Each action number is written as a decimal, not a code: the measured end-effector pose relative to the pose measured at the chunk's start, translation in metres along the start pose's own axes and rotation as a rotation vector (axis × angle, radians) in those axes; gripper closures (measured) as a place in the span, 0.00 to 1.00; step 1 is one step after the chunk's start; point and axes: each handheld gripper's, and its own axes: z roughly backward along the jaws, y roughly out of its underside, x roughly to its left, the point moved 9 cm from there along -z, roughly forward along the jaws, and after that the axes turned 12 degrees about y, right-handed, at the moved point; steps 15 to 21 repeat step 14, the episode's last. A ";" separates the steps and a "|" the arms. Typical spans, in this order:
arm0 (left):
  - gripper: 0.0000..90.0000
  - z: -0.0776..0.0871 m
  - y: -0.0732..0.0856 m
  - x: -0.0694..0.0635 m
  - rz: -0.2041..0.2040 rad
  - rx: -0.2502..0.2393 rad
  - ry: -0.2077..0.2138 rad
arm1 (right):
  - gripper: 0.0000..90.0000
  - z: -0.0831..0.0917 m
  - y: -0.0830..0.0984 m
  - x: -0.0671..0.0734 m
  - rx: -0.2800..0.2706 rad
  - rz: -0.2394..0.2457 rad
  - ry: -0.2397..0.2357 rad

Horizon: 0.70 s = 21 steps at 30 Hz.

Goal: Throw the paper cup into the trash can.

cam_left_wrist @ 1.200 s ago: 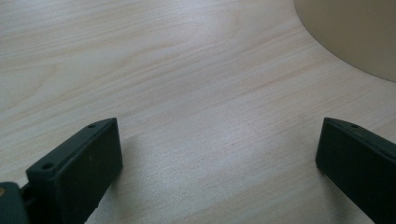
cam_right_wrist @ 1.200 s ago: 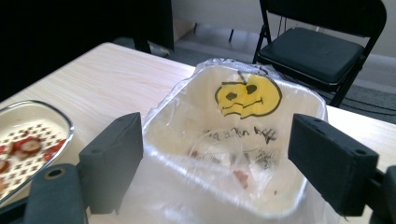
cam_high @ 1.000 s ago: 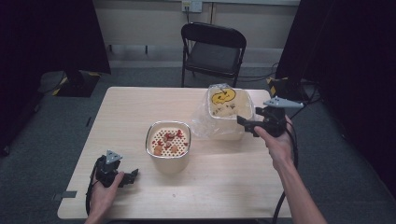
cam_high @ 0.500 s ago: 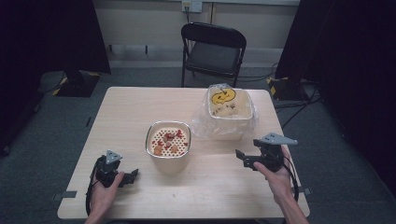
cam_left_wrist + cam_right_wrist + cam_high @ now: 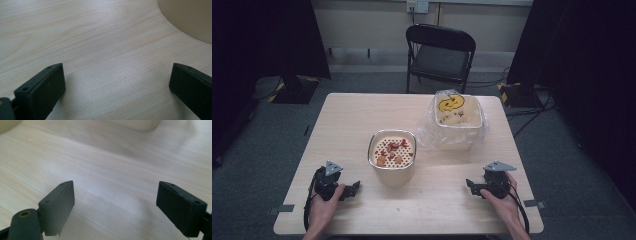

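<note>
A beige tub (image 5: 393, 159) stands mid-table, holding red and tan pieces on a dotted insert. Behind it to the right sits a second tub (image 5: 458, 119) wrapped in clear plastic film with a yellow mark on top. My left gripper (image 5: 352, 189) rests on the table near the front left corner, open, its jaws wide apart over bare wood (image 5: 117, 82); the beige tub's wall (image 5: 190, 17) shows at the upper right of its view. My right gripper (image 5: 471, 186) rests near the front right, open, with nothing between its jaws (image 5: 116, 207).
The light wooden table (image 5: 362, 115) has a black folding chair (image 5: 439, 55) behind its far edge. Dark curtains hang at both sides, and cables lie on the grey floor at the right.
My right gripper has come back from beside the wrapped tub down to the table's front right. The left gripper has stayed where it was.
</note>
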 end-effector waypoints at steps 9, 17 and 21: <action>0.00 0.000 0.000 0.000 0.000 0.000 0.000 | 0.14 -0.010 0.011 -0.003 -0.009 0.001 0.032; 0.00 0.000 0.000 0.000 0.000 -0.001 -0.002 | 0.14 -0.010 0.011 -0.004 -0.010 0.002 0.034; 0.00 0.000 0.000 0.000 0.000 -0.001 -0.002 | 0.14 -0.010 0.011 -0.004 -0.010 0.002 0.034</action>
